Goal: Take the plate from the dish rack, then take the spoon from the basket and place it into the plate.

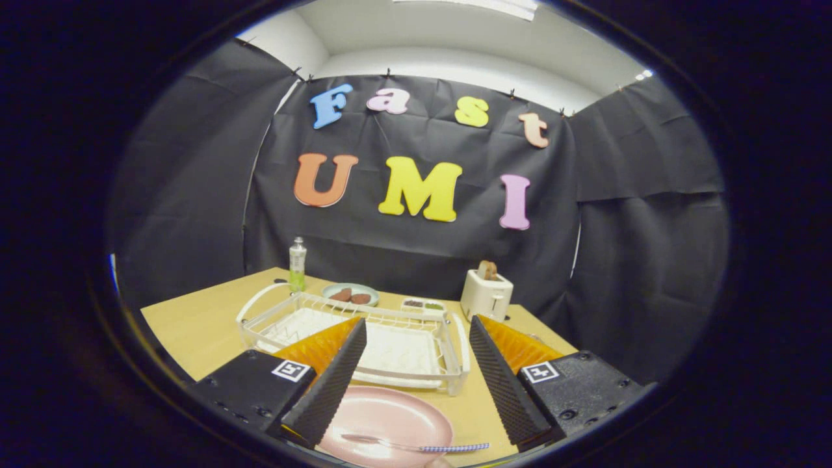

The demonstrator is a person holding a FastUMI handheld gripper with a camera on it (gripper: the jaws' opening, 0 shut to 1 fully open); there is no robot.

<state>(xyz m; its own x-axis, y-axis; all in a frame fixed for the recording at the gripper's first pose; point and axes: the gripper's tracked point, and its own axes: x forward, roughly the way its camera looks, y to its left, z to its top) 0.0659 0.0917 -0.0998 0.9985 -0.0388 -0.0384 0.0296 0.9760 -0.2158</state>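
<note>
Spoon [416,446] in plate [383,416], fingers [338,377] apart

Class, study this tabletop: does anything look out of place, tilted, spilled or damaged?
Nothing stands out. The spoon lies flat in the pink plate between the open tool's fingers. The dish rack sits level beyond them, and the toaster and bottle stand upright. No spills.

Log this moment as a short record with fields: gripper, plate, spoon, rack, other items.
gripper: hand-held gripper open, fingers apart, holding nothing
plate: pink plate on the table, between and just below the fingers, in front of the rack
spoon: spoon lying in the plate, handle reaching over its rim
rack: white dish rack beyond the plate, no dishes in it
other items: bottle, toaster, small plate of food behind the rack
</note>
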